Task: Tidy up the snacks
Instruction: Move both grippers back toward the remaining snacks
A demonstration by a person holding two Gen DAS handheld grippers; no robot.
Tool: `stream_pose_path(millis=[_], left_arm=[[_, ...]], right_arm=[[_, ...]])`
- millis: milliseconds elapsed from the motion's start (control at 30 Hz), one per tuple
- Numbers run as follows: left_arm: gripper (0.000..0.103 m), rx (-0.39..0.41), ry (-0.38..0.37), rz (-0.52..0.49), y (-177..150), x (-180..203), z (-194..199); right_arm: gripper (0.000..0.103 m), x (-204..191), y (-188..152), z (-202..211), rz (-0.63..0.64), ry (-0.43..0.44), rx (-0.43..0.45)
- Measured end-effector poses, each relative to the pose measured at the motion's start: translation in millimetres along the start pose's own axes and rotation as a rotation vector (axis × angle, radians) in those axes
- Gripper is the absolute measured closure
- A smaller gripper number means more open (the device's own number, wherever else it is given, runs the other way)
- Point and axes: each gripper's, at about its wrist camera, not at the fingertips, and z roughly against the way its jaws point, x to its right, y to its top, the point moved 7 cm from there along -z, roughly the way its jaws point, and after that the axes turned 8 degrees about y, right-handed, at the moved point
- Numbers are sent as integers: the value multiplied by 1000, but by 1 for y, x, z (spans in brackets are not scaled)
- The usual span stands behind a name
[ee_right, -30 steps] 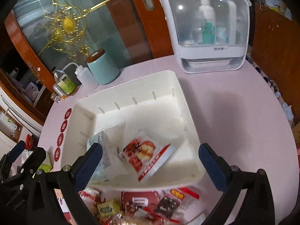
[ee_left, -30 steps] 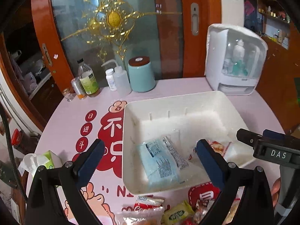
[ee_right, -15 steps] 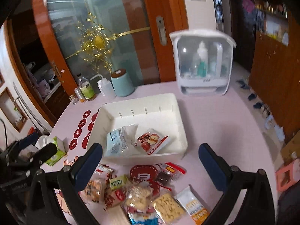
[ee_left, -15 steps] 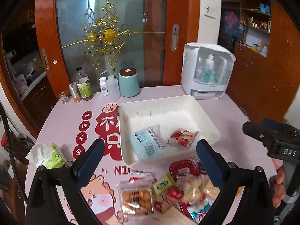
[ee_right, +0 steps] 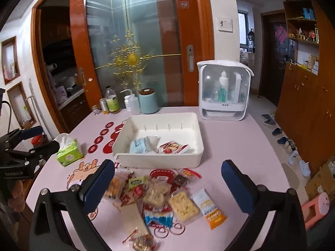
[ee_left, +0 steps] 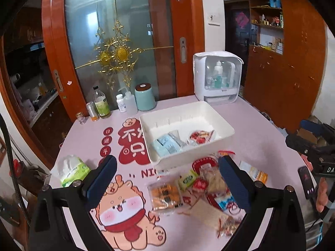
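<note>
Both pairs of blue-padded fingers, left gripper [ee_left: 166, 177] and right gripper [ee_right: 167, 179], gape wide and empty above the loose pile of wrapped snacks [ee_right: 161, 196] on the pink table [ee_right: 240, 146], likely choosing one; two packets already lie in the white plastic bin [ee_right: 196, 129] just beyond.

I am seeing an evenly lit indoor room through two fisheye views. A ceiling light is glaring off the glass door [ee_right: 134, 41] at the far top. Black corners are ringing both views and straight lines are bending near the edges. The near snack packets [ee_right: 159, 207] are looking slightly blurred.
</note>
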Motion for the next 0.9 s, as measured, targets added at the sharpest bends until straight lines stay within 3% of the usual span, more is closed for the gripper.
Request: stream_pose_path(millis=[167, 433, 700, 900], left_arm=[[5, 11, -27, -17, -20, 5, 12], [5, 1, 3, -67, -44, 13, -6], [5, -127, 16, -49, -76, 4, -67], [5, -270, 53, 41, -106, -14, -130]], right_arm=[[13, -12, -24, -6, 19, 30, -56], [22, -37, -89, -58, 47, 107, -242], [27, -49, -174, -115, -1, 195, -472], [27, -49, -207, -146, -48, 226, -594]])
